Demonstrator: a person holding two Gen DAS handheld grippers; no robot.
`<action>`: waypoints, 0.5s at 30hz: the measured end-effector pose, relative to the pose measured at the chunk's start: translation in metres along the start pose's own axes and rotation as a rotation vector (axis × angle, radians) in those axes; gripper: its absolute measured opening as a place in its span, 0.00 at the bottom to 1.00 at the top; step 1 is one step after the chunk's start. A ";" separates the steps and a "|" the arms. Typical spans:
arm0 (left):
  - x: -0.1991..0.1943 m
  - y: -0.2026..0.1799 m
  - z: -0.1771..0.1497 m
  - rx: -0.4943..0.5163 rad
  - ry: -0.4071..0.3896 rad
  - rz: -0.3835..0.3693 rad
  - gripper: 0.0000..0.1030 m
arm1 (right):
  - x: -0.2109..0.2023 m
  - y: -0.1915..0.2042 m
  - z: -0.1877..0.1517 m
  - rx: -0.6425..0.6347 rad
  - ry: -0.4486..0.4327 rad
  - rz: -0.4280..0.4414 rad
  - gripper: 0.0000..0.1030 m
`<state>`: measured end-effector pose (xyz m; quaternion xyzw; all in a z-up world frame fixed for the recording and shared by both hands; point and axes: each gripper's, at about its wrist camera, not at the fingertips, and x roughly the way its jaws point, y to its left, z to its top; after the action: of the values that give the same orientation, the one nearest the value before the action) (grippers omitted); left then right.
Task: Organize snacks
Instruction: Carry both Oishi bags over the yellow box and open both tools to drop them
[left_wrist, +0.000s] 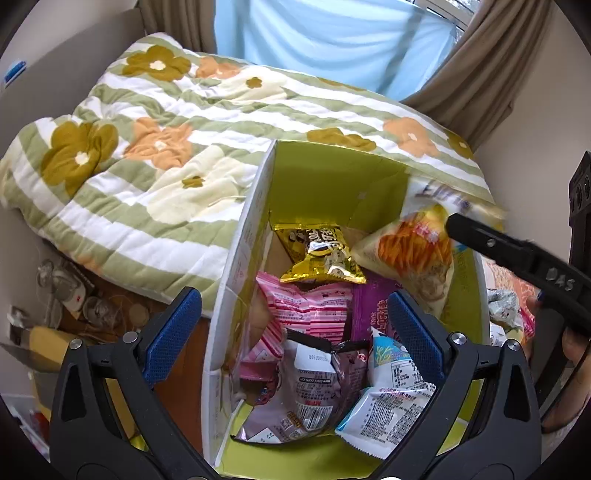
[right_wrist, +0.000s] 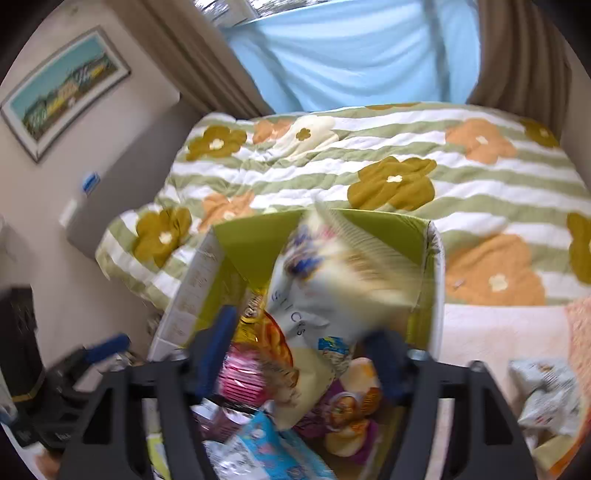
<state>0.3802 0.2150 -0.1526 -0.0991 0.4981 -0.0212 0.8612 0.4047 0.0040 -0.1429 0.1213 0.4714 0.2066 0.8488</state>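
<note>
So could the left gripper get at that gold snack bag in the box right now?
Probably yes. The left gripper is open above the open box, and the gold bag lies on top of the pile. The chip bag at the right gripper hangs close beside it.

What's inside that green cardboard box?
The box holds snack packets: a gold bag, pink packets, a purple one, a white stick-snack bag and more in front. Whatever lies beneath the pile is covered.

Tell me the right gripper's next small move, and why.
Probably lift the right gripper clear of the box: its fingers look spread, the blurred sticks bag is already over the other snacks inside, and another packet waits outside.
</note>
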 end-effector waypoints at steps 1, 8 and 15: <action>0.000 0.000 -0.001 -0.002 -0.001 0.000 0.97 | -0.002 -0.002 -0.001 0.020 -0.009 0.008 0.83; -0.010 0.002 -0.011 -0.007 -0.007 -0.020 0.97 | -0.011 -0.003 -0.013 0.037 0.012 -0.004 0.86; -0.030 -0.001 -0.020 0.008 -0.034 -0.041 0.97 | -0.031 0.005 -0.026 0.047 0.000 0.001 0.86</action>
<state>0.3485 0.2147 -0.1363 -0.1064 0.4809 -0.0391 0.8694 0.3668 -0.0054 -0.1316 0.1413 0.4762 0.1957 0.8456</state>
